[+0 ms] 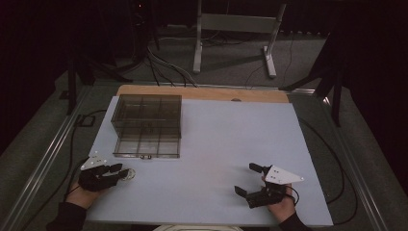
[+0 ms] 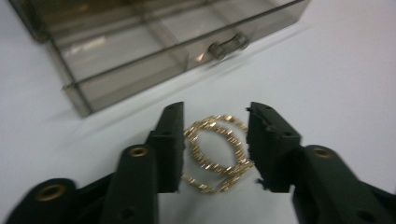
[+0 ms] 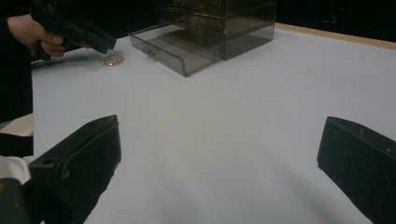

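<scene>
Two thin gold bangles (image 2: 215, 149) lie overlapping on the white table, near the front left (image 1: 128, 174). My left gripper (image 2: 215, 119) reaches down over them with one black jaw on each side. Both pads stand right at the bangles' outer edges, and the bangles still rest flat on the table. In the right gripper view the left gripper (image 3: 105, 46) hovers by the bangles (image 3: 112, 59). My right gripper (image 1: 246, 178) rests at the front right, its jaws (image 3: 219, 135) wide apart with nothing between them.
A smoky clear drawer box (image 1: 146, 113) stands at the back left of the table (image 1: 216, 144). Its bottom drawer (image 2: 140, 51) is pulled out toward the bangles, handle (image 2: 229, 44) at the front. Table legs and cables are on the floor beyond.
</scene>
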Available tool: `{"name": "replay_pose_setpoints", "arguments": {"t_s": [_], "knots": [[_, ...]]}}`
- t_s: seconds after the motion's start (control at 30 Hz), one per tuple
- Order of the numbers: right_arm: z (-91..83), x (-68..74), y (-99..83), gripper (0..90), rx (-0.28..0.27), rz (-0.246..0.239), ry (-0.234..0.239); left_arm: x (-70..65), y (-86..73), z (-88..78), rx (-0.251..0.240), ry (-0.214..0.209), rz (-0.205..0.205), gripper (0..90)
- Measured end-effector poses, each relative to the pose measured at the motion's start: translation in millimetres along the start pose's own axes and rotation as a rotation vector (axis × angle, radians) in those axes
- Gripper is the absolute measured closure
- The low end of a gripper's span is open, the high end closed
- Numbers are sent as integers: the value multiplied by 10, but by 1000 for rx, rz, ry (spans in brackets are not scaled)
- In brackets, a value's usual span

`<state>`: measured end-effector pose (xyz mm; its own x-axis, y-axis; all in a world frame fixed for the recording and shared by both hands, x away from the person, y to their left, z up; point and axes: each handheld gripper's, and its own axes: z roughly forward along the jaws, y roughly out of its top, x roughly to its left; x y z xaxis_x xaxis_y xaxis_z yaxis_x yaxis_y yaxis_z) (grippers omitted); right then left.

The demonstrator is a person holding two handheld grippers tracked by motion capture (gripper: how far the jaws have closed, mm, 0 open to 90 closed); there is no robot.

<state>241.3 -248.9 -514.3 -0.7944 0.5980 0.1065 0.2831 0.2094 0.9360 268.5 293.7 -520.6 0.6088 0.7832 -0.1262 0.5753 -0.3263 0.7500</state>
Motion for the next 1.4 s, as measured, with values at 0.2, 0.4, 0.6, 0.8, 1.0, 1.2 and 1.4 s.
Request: {"name": "replay_pose_setpoints", "arguments": {"t_s": [0.2,0.4,0.6,0.8,1.0,1.2,1.4], "knots": [[1,3,-2,0,4,-1,0,-3,-13,47,53,30,1,689],[3,2,-2,0,4,-2,1,-15,-17,71,78,37,4,745],[3,2,-2,0,6,-4,-1,-52,-3,83,93,78,19,793],[5,2,-2,0,7,-5,-2,-63,1,89,95,111,21,869],[4,0,-1,0,7,-1,-3,-72,19,77,93,121,26,877],[5,-4,-2,0,6,0,-4,-100,66,25,79,117,33,878],[1,-4,2,0,1,2,-4,-123,135,-38,52,131,39,878]]}}
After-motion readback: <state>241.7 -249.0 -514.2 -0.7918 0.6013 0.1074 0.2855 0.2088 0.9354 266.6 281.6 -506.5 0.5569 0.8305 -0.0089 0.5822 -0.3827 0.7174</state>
